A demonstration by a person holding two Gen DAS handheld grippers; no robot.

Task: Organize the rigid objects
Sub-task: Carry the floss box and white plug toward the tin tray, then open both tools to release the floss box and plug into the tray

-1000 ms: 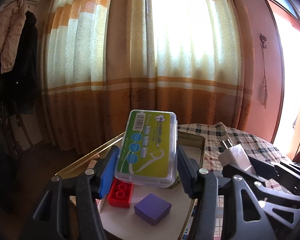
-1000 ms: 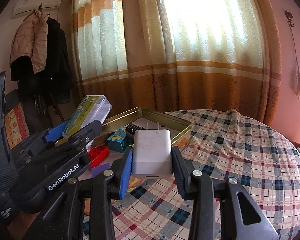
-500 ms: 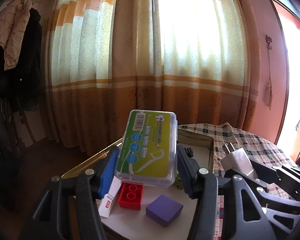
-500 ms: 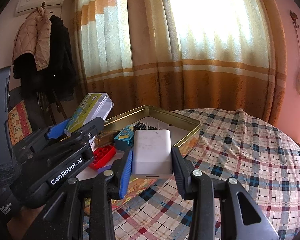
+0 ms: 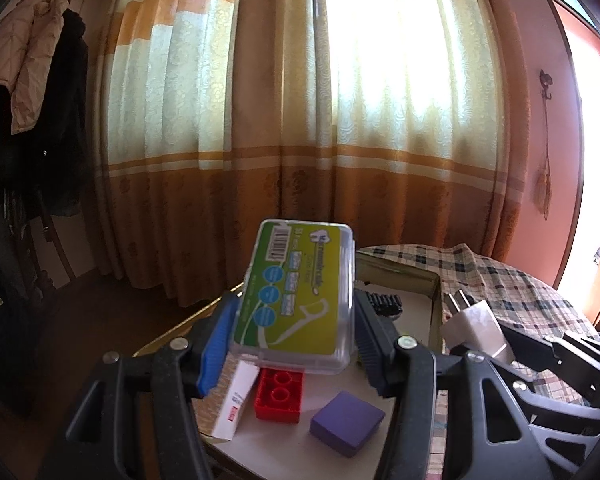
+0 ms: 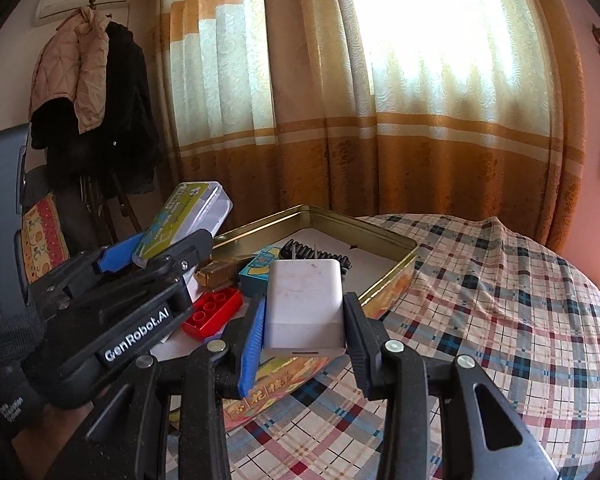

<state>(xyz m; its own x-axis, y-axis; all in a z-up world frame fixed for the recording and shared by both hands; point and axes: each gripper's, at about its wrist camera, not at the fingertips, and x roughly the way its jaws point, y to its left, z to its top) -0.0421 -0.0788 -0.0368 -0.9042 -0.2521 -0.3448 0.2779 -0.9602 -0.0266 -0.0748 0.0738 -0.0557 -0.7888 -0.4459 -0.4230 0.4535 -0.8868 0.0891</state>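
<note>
Lettering "GenRobot.AI" marks the left tongs (image 6: pixel 140 258) gripping a barcoded floss-pick box (image 6: pixel 184 220).

Green-labelled clear floss pick box (image 5: pixel 296 298) tilted, held aloft; white charger (image 6: pixel 305 312) held upright; red brick (image 5: pixel 279 395), purple block (image 5: pixel 347 422) flat in gold tin (image 6: pixel 384 240)

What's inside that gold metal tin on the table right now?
In the gold metal tin, a black ridged comb-like piece, a teal printed box and a gold-coloured object show. The white plug adapter in the right claw covers part of the floor.
</note>
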